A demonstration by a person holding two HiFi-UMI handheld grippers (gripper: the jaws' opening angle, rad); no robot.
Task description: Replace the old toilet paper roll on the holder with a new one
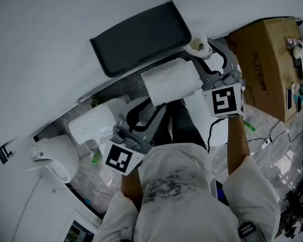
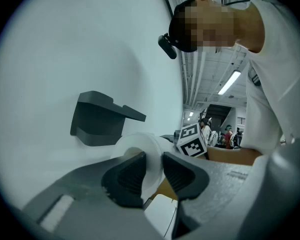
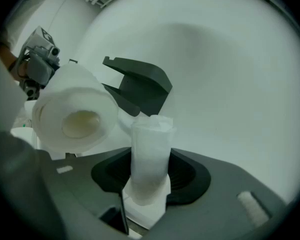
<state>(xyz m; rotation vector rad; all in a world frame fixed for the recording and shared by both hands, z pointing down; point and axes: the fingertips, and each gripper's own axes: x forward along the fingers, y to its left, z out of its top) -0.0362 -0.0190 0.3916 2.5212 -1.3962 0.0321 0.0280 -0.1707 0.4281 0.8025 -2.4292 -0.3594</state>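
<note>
Fingers [image 2: 125, 176] of your left gripper [image 2: 153, 160] pinch the end wall of the new roll [image 2: 137, 145], near the holder [image 2: 102, 119]; your right gripper [image 3: 150, 176] clamps the squashed old roll [image 3: 150, 144]. Both look light and soft, so hold through the core and squeeze gently.

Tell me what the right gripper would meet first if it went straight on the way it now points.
Probably the dark holder on the white wall, just beyond the thin old roll that the right gripper holds. The full roll lies off to the side of that line. Depth is unclear.
</note>
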